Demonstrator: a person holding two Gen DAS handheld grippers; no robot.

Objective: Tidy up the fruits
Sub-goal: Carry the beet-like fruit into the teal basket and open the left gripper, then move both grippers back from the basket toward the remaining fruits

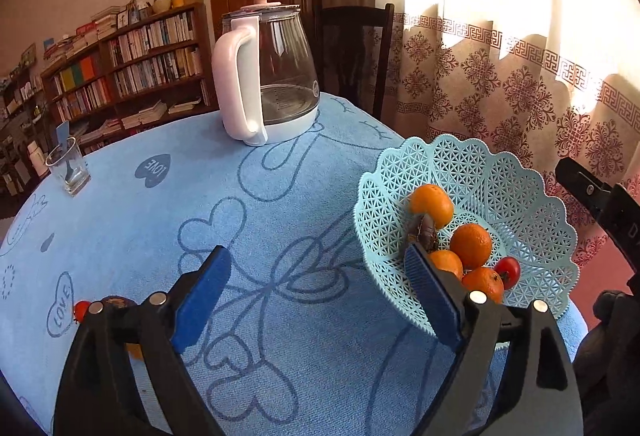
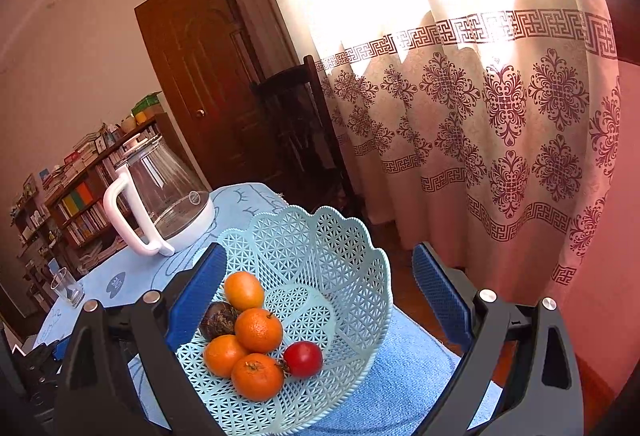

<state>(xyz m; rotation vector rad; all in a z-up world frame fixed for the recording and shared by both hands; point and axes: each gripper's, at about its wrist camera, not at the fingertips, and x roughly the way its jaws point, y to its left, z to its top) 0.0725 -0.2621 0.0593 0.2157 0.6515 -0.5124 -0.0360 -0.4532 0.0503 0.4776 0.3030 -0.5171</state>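
Fruits (image 2: 256, 332) lie in the basket (image 2: 340, 256) on the table's (image 1: 280, 316) right edge, kettle (image 1: 268, 75) behind, glass (image 1: 69, 167) far left.

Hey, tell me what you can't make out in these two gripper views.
- Left wrist view: fruit on the table mostly hidden behind the left gripper; count unclear.
- Both views: dark fruit in the basket partly covered by oranges; kind unclear.
- Glass contents too small.

My left camera looks across the worktop (image 1: 280, 195) from low and near, kettle (image 1: 268, 75) at 12 o'clock, basket (image 1: 520, 195) at 3. My right camera sits close above that basket (image 2: 344, 276) — both share it and the kettle (image 2: 168, 195).
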